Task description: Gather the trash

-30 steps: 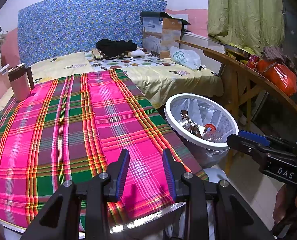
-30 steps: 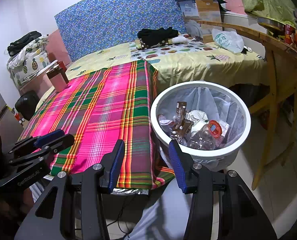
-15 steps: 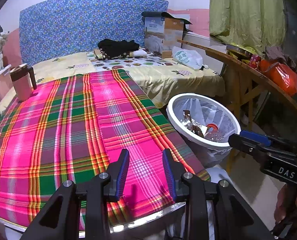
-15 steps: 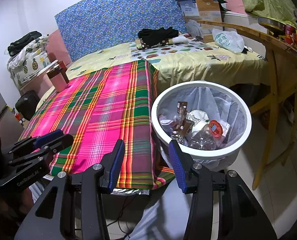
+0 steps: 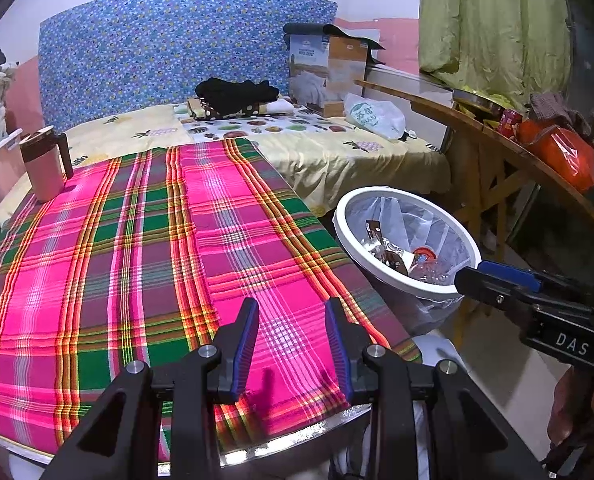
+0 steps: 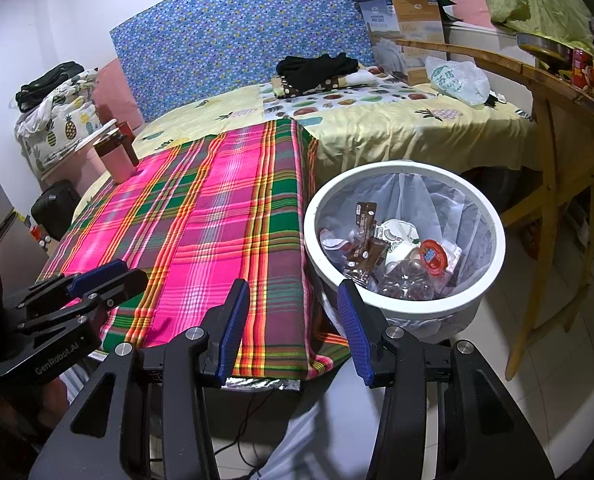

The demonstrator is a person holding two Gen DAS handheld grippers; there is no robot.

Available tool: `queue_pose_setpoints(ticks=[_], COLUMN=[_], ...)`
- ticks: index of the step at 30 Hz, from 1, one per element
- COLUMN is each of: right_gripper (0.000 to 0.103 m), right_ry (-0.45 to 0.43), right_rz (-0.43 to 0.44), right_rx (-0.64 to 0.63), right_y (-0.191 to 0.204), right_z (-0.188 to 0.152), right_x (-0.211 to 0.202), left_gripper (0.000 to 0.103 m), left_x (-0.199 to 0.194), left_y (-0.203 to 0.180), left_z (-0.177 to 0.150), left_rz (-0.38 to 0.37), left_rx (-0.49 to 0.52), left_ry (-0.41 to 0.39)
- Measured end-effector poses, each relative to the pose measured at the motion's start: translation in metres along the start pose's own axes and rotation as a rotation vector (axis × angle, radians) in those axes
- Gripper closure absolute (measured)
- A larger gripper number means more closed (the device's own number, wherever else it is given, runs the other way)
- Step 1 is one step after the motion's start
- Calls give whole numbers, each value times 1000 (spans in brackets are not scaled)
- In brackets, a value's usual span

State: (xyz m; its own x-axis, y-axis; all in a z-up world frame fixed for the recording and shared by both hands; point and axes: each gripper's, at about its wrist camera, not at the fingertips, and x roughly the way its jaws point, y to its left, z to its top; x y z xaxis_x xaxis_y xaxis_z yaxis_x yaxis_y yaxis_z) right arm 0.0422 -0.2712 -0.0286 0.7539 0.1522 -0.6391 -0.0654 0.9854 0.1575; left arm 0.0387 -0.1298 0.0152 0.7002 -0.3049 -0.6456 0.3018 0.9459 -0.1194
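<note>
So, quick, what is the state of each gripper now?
Left gripper: open, holding nothing, over the plaid cloth.
Right gripper: open, holding nothing.

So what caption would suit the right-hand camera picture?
Open right gripper hovers between plaid tablecloth and white bin full of wrappers and cups.

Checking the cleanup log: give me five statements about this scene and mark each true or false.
1. The bin holds wrappers and a paper cup. True.
2. The left gripper grips a wrapper. False: its jaws are empty.
3. The pink mug stands on the plaid cloth. True.
4. The bin sits on the table. False: it stands beside it.
5. The right gripper is open and empty. True.
</note>
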Motion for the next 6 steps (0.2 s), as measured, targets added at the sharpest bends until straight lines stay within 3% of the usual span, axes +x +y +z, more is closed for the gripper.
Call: queue_pose_setpoints(ticks=[6], right_gripper=[56], right_ry=[1], right_rz=[0], right_rx=[0], right_y=[-2], right_z=[1], right_x=[0], left_gripper=[69], left_x=[3], left_y=[1], left_z=[-1], left_rz=[10], left_rx=[-8], left_ry=[13])
